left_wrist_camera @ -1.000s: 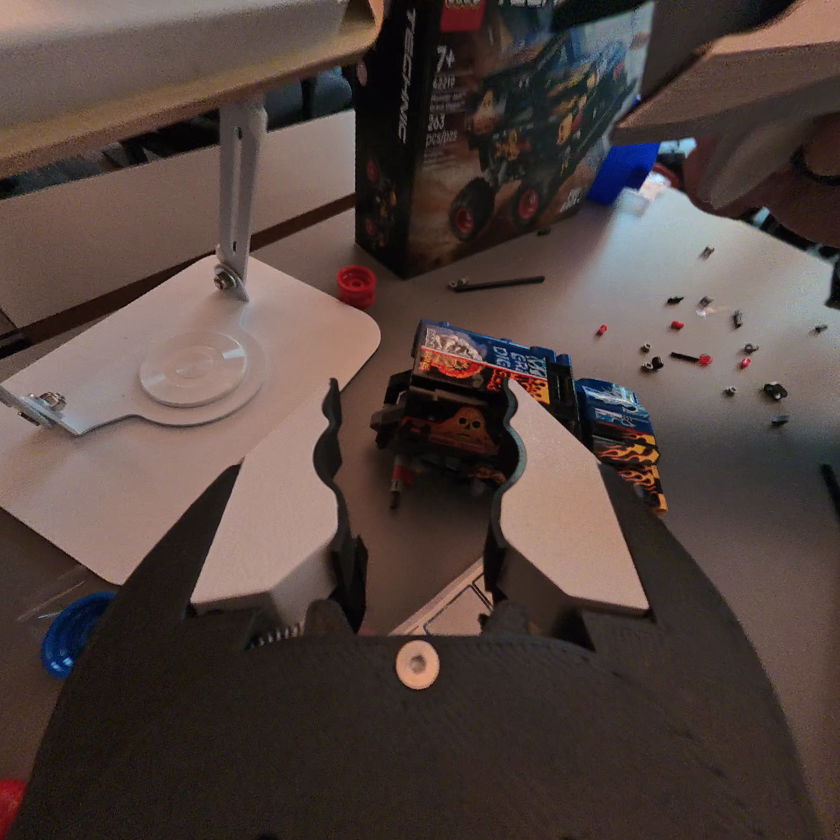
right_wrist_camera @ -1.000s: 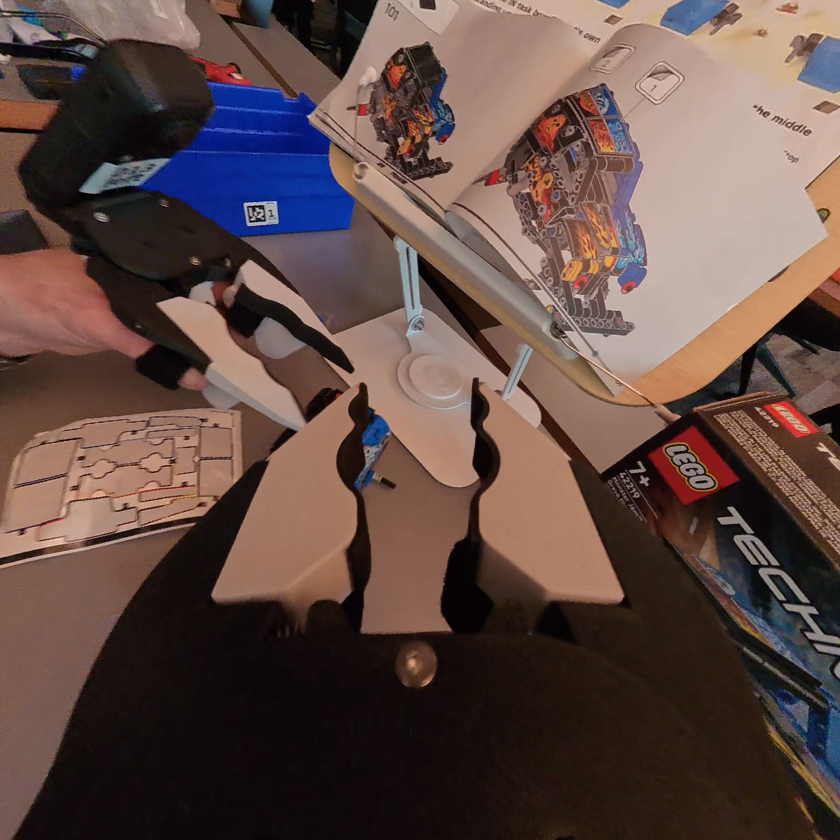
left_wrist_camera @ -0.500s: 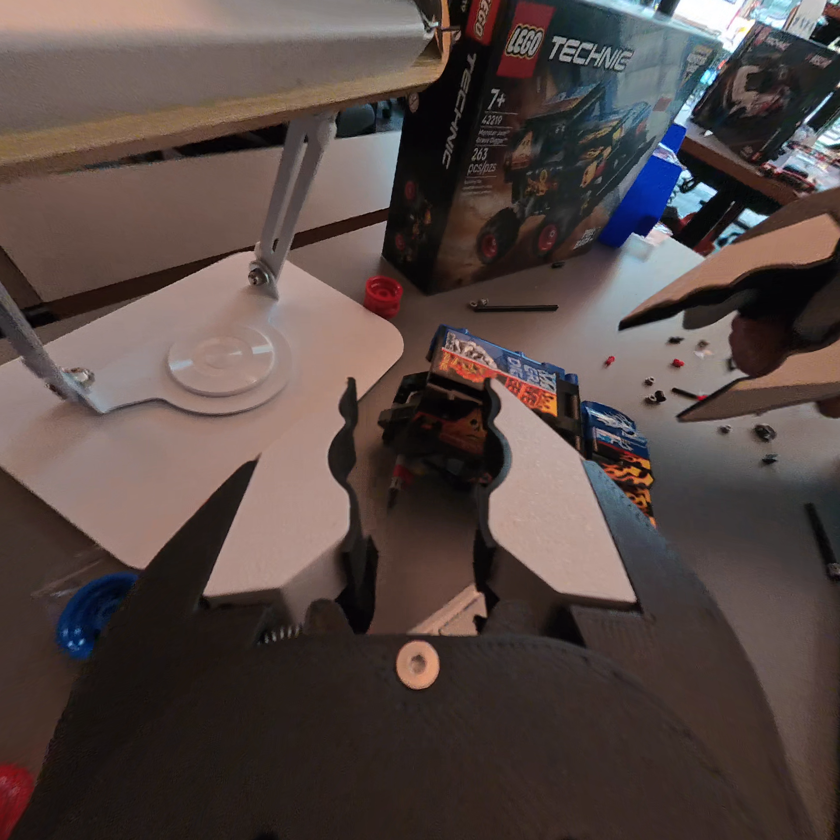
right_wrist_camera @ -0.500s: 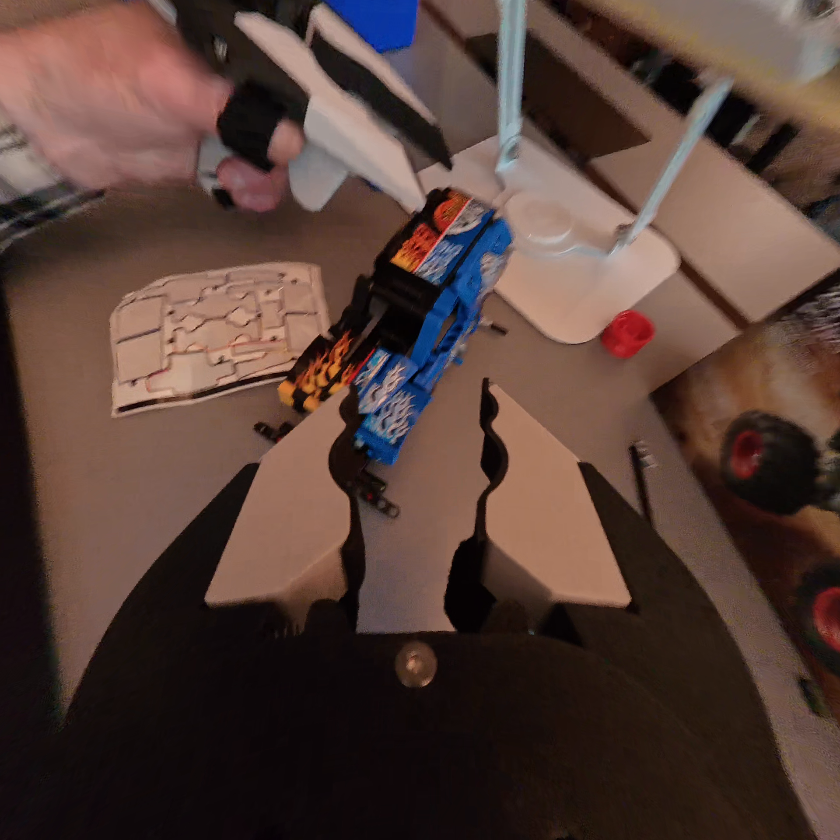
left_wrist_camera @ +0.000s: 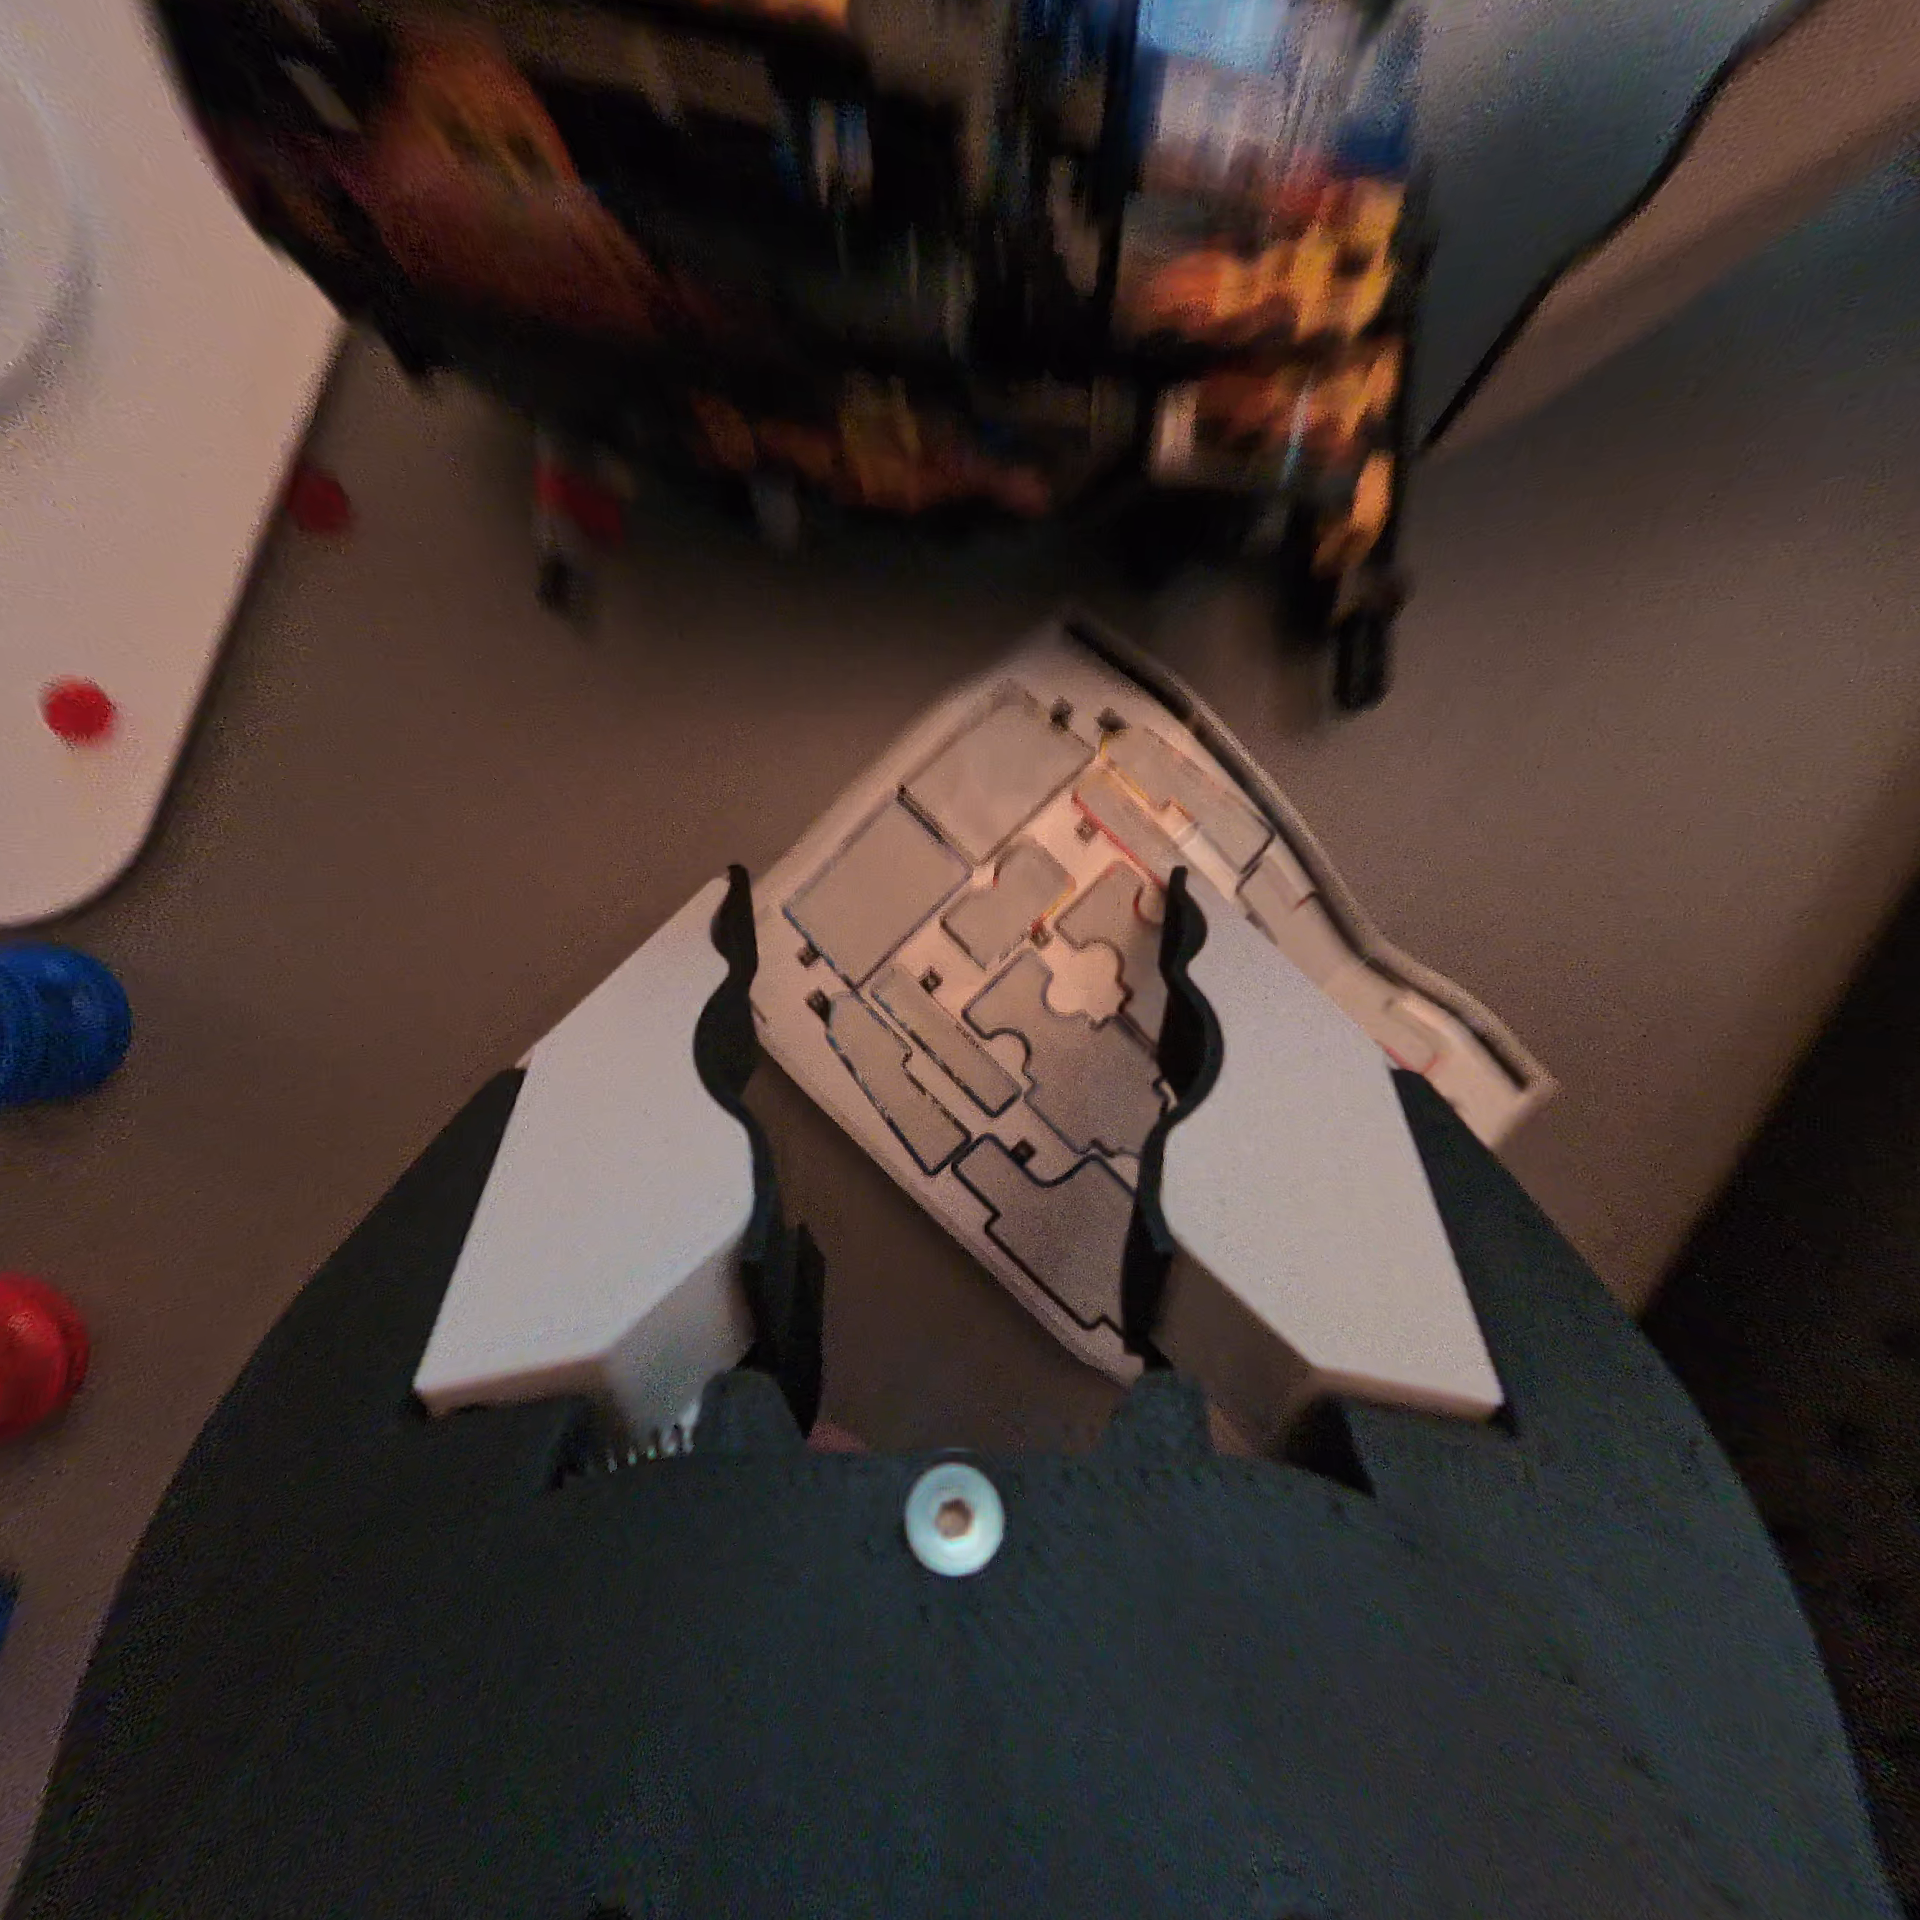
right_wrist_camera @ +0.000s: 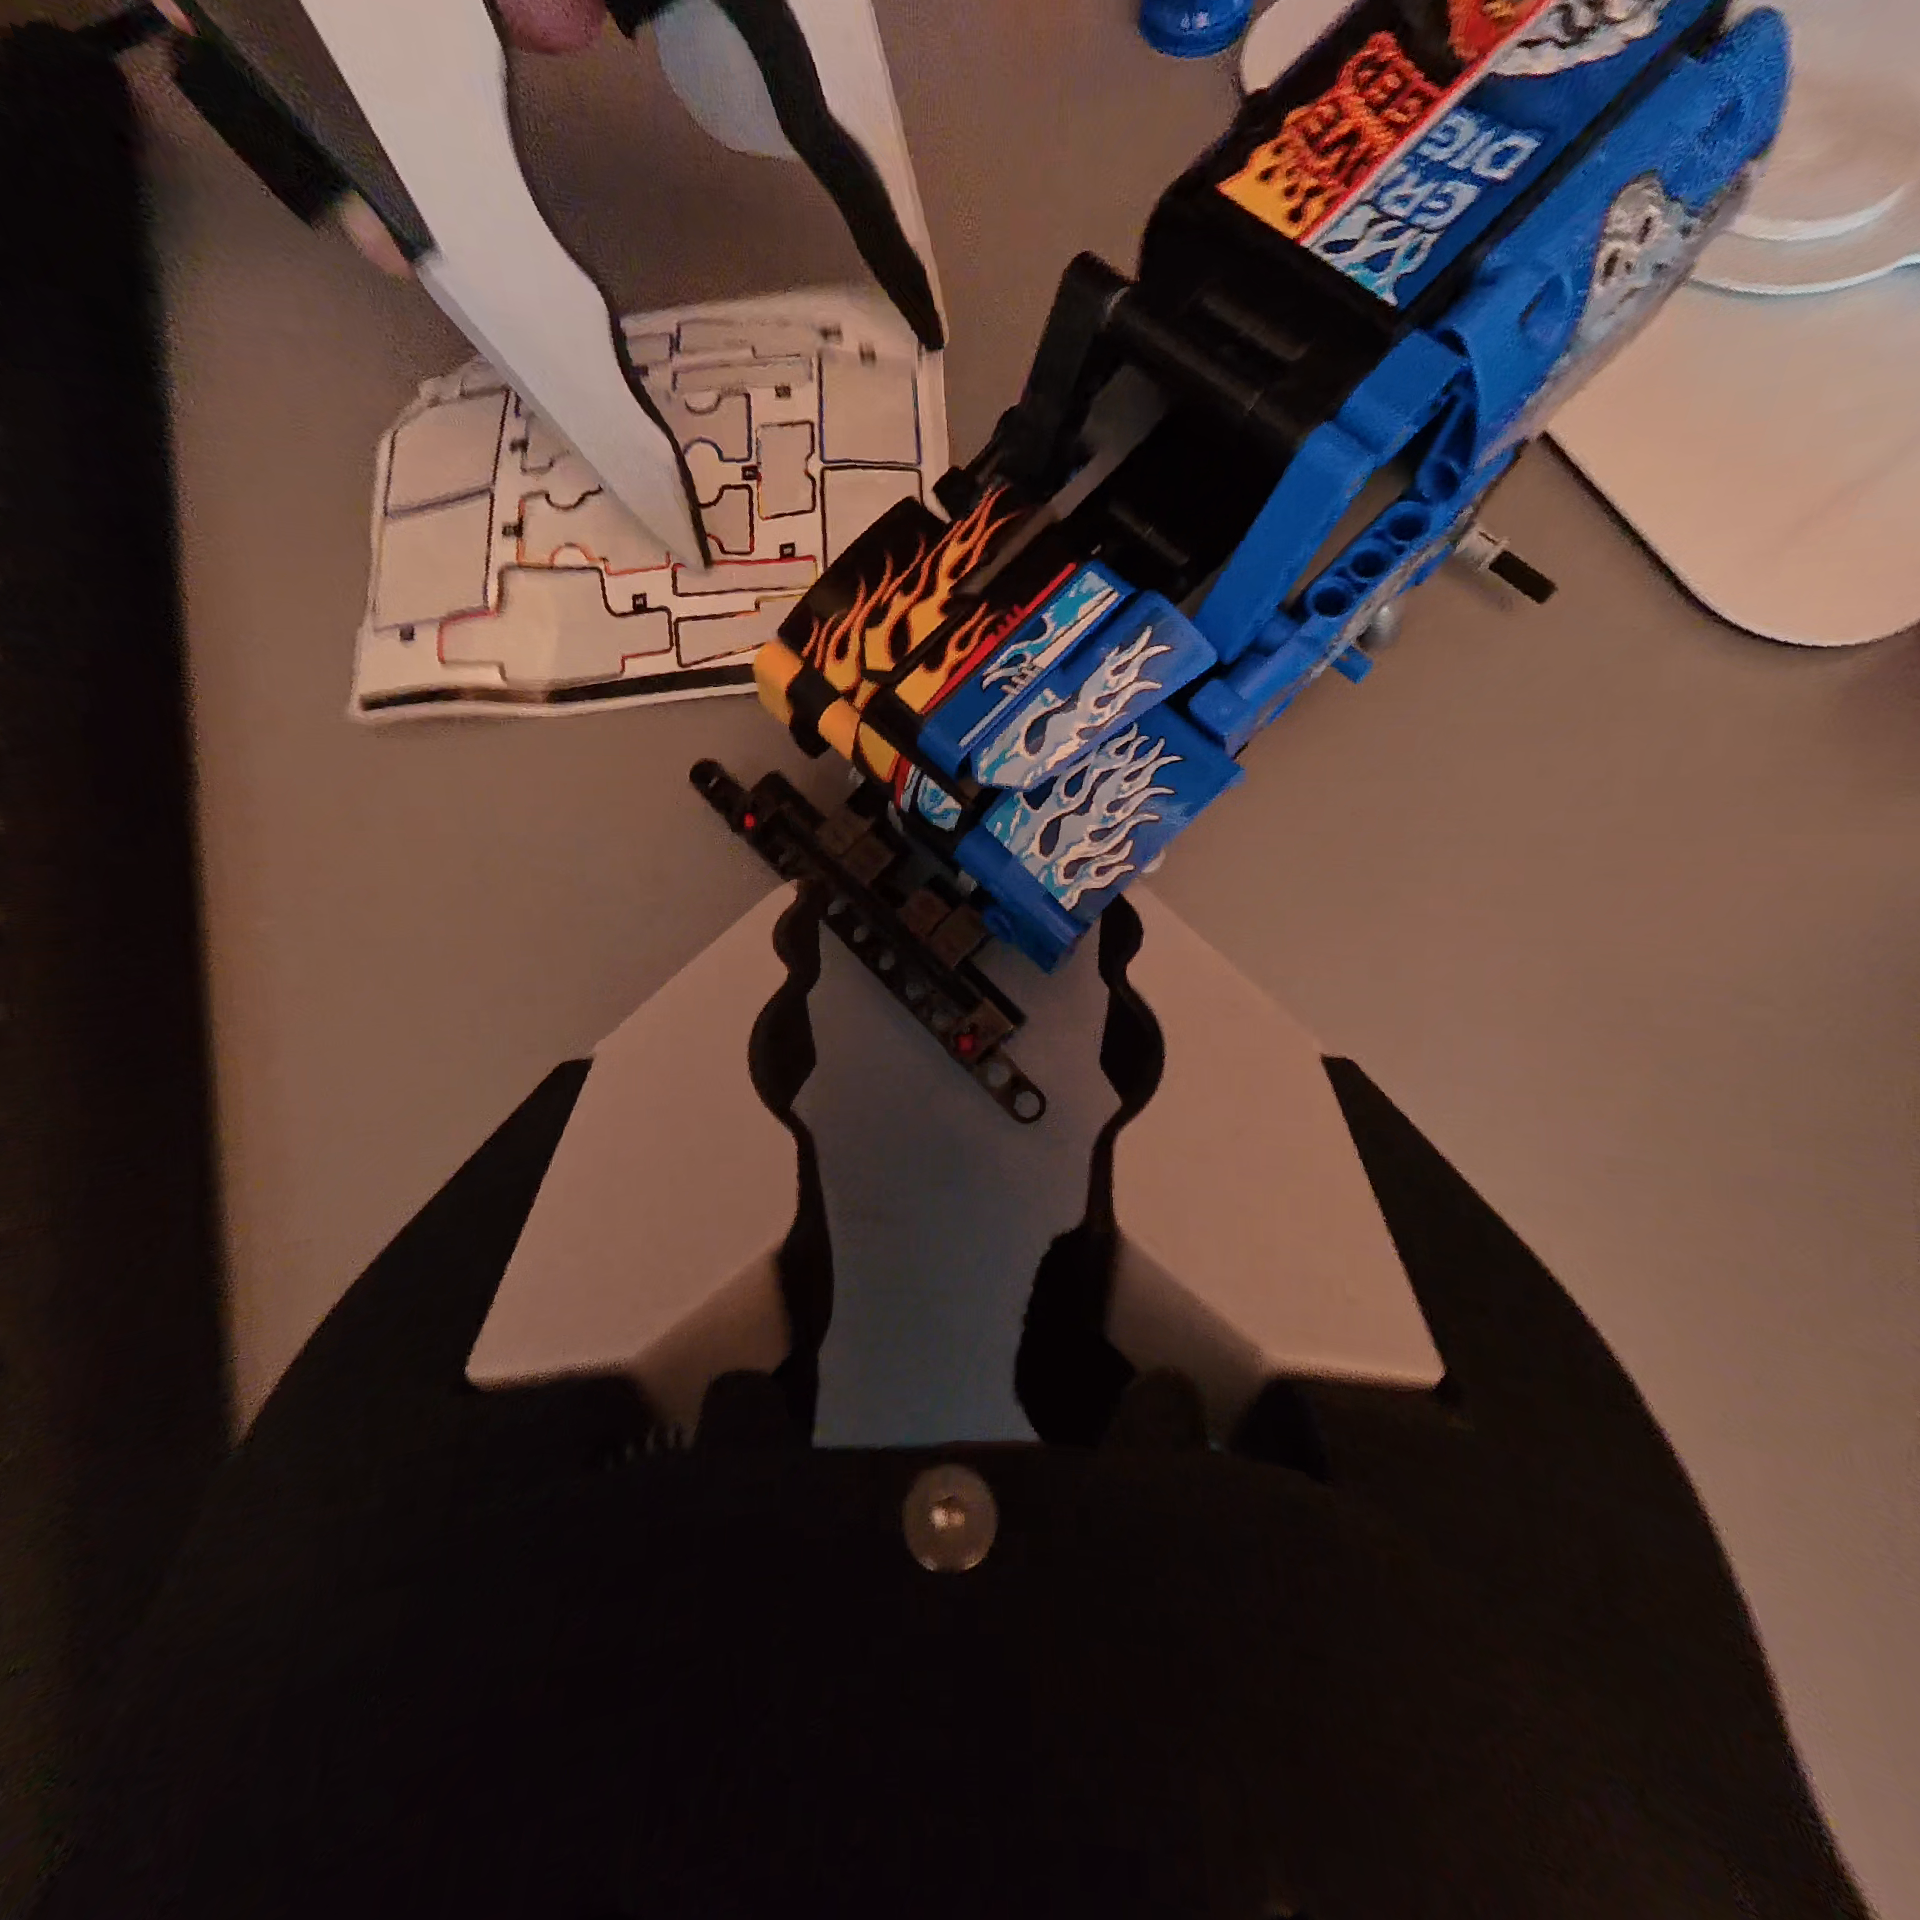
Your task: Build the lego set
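The blue and black lego truck model [right_wrist_camera: 1299, 499] with flame stickers lies on the grey table. A black beam [right_wrist_camera: 883, 935] at its front end reaches between my right fingers. My right gripper [right_wrist_camera: 956, 914] is open and empty, its tips just short of the model's blue flame panels. My left gripper [left_wrist_camera: 956, 883] is open and empty, pointing down over the used sticker sheet [left_wrist_camera: 1039, 935]. The model is a blur at the top of the left wrist view [left_wrist_camera: 883, 260]. In the right wrist view the left gripper [right_wrist_camera: 821, 442] hangs over the sticker sheet [right_wrist_camera: 520, 623], one tip near or on the sheet.
The white base of the book stand lies to the model's far side [right_wrist_camera: 1766, 468] and at the left edge of the left wrist view [left_wrist_camera: 125, 520]. A blue wheel [left_wrist_camera: 52, 1023] and a red wheel [left_wrist_camera: 31, 1351] lie left of my left gripper.
Both grippers have tipped down toward the table. The left has swung from the model to above the sticker sheet. The right has closed in on the model's front. Both stay open.
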### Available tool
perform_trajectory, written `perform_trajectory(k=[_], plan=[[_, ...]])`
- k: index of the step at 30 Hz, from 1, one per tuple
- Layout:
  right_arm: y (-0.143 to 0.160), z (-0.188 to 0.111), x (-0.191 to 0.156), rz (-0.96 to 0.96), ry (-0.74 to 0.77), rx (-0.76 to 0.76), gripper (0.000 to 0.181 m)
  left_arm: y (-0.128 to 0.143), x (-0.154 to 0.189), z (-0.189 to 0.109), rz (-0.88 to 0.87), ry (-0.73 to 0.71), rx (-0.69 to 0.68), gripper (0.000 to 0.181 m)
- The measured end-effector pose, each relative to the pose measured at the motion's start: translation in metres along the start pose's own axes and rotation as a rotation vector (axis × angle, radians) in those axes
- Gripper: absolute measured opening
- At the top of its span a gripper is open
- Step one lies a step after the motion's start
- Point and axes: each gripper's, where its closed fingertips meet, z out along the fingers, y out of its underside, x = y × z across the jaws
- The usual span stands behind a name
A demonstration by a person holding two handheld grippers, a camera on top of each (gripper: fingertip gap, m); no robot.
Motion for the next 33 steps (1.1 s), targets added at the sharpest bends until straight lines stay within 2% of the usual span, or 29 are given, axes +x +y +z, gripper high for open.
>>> perform_trajectory(k=[1, 3, 6, 10, 13, 15, 18, 22, 25, 29, 31, 33], plan=[[0.000, 0.000, -0.003, -0.009, -0.010, -0.005, 0.051, 0.014, -0.004, 0.005, 0.022, -0.052, -0.067, 0.080], [-0.001, 0.001, -0.009, -0.026, -0.035, -0.007, 0.051, 0.015, -0.008, 0.002, 0.004, -0.098, -0.049, 0.076], [-0.002, 0.003, -0.023, -0.089, -0.085, -0.009, 0.050, 0.026, -0.024, -0.012, 0.017, -0.217, -0.084, 0.066], [-0.001, 0.005, -0.035, -0.132, -0.134, -0.019, 0.054, 0.049, -0.054, -0.033, -0.002, -0.362, -0.162, 0.064], [-0.002, 0.003, -0.032, -0.127, -0.126, -0.006, 0.050, 0.066, -0.074, -0.048, -0.030, -0.457, -0.214, 0.064], [-0.003, 0.000, -0.020, -0.088, -0.069, -0.002, 0.054, 0.067, -0.084, -0.056, -0.045, -0.480, -0.210, 0.066], [-0.009, -0.006, -0.003, -0.062, 0.012, 0.026, 0.058, 0.042, -0.090, -0.066, -0.057, -0.480, -0.117, 0.073], [-0.001, -0.004, 0.001, -0.073, 0.035, -0.004, 0.058, -0.047, -0.051, -0.058, 0.077, -0.279, 0.219, 0.087], [-0.003, -0.002, -0.001, -0.085, 0.019, 0.011, 0.058, -0.090, -0.032, -0.048, 0.201, -0.191, 0.338, 0.099], [-0.008, -0.004, -0.004, -0.098, 0.009, 0.040, 0.058, -0.107, -0.020, -0.021, 0.162, 0.043, 0.350, 0.106], [-0.010, -0.004, -0.005, -0.108, 0.008, 0.050, 0.058, -0.105, -0.023, -0.008, 0.149, 0.071, 0.311, 0.101], [-0.009, -0.003, -0.004, -0.107, 0.009, 0.050, 0.058, -0.106, -0.024, -0.008, 0.183, 0.045, 0.296, 0.099]])
